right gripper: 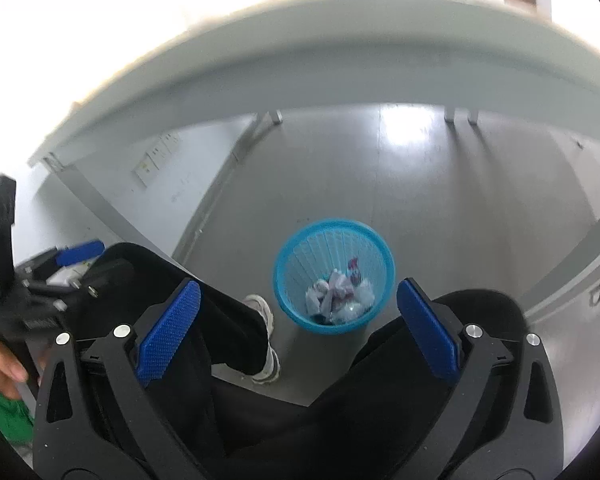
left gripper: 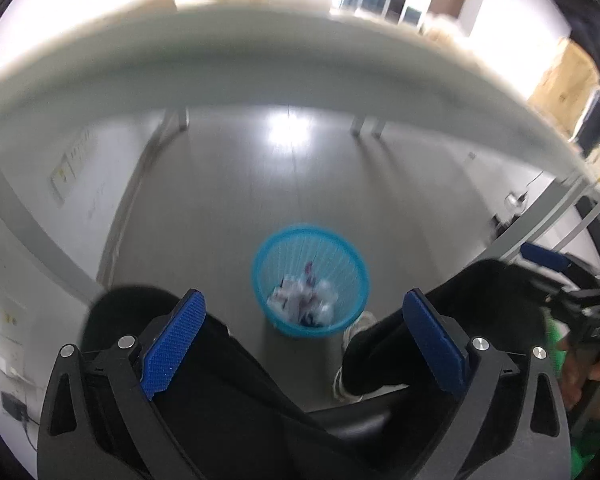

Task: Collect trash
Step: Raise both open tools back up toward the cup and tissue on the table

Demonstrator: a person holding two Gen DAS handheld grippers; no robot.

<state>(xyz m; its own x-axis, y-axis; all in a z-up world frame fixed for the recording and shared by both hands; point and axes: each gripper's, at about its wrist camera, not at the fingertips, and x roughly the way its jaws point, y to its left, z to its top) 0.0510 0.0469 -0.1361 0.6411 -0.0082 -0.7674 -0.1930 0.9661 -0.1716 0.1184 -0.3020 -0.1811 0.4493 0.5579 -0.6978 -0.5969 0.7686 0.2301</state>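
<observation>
Basket (left gripper: 310, 280) sits lower centre on bare floor (left gripper: 260, 184), crumpled trash (left gripper: 302, 302) inside. Left gripper (left gripper: 304, 338) and right gripper (right gripper: 298, 320) both spread wide, empty. Table edge (left gripper: 260, 60) arcs across upper frame.

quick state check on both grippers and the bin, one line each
left gripper: open, nothing between the pads
right gripper: open, nothing between the pads
blue mesh wastebasket: upright on the floor, partly filled
crumpled wrappers: lying inside the wastebasket

Crumpled trash (left gripper: 302, 304) lies in the basket (left gripper: 260, 276) on the floor (left gripper: 228, 208), under the table (left gripper: 284, 60).
</observation>
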